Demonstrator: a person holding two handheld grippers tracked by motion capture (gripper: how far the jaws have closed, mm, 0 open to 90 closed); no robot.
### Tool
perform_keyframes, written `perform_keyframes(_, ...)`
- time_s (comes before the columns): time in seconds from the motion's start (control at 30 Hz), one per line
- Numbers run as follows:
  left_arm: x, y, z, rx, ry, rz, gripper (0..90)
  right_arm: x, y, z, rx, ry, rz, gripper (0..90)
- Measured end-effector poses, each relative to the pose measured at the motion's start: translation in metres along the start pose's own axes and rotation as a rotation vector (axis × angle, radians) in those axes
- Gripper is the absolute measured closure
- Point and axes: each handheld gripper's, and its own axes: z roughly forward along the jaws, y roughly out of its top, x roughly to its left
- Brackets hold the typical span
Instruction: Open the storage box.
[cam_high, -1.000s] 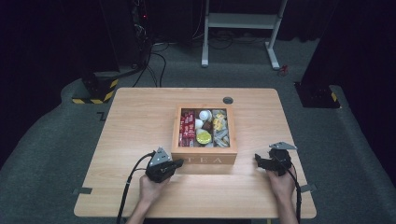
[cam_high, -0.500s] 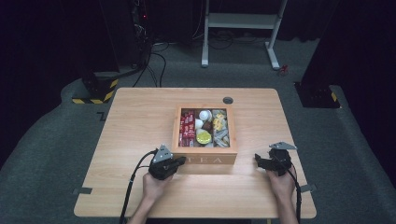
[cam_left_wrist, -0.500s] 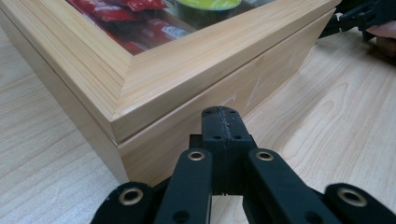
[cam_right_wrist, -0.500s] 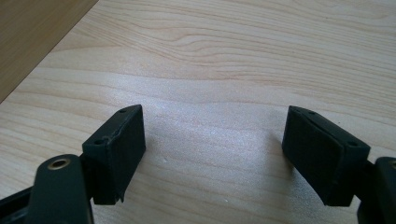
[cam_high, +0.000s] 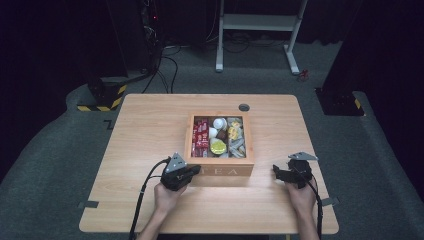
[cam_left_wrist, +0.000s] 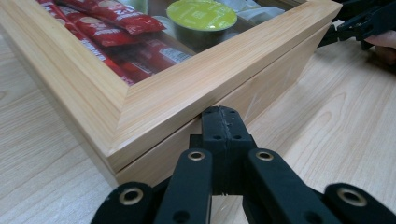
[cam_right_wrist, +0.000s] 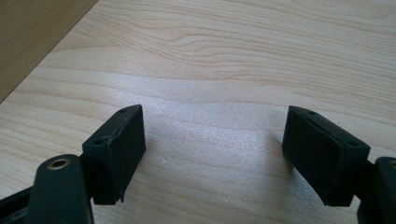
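Observation:
A wooden tea box (cam_high: 192, 137) with a glass-paned lid stands in the middle of the table. Through the pane I see red sachets (cam_left_wrist: 116, 21), a yellow-green capsule (cam_left_wrist: 201, 14) and white pods (cam_high: 218, 123). My left gripper (cam_high: 196, 169) is shut with nothing between its jaws. In the left gripper view its tips (cam_left_wrist: 223, 117) sit against the box's front face, just under the lid's edge by the front left corner. My right gripper (cam_high: 276, 173) rests to the right of the box, open, and its jaws (cam_right_wrist: 212, 135) hover over bare wood.
The table (cam_high: 150, 130) is light wood with a dark round grommet (cam_high: 244, 107) behind the box. A side of the box (cam_right_wrist: 32, 32) shows at the upper left of the right gripper view. Beyond the table are dark floor, cables and a white stand (cam_high: 260, 22).
The left gripper has edged slightly up and right toward the box's front left corner. The right gripper has stayed put.

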Motion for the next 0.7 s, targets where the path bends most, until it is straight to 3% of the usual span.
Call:
perform_keyframes(0.33, 0.0, 0.004, 0.0, -0.017, -0.007, -0.021, 90.0, 0.0, 0.0, 0.0, 0.0, 0.001, 0.0, 21.2)
perform_keyframes(0.7, -0.001, 0.014, -0.005, -0.033, 0.001, -0.012, 90.0, 0.0, 0.0, 0.0, 0.0, 0.001, 0.0, 21.2)
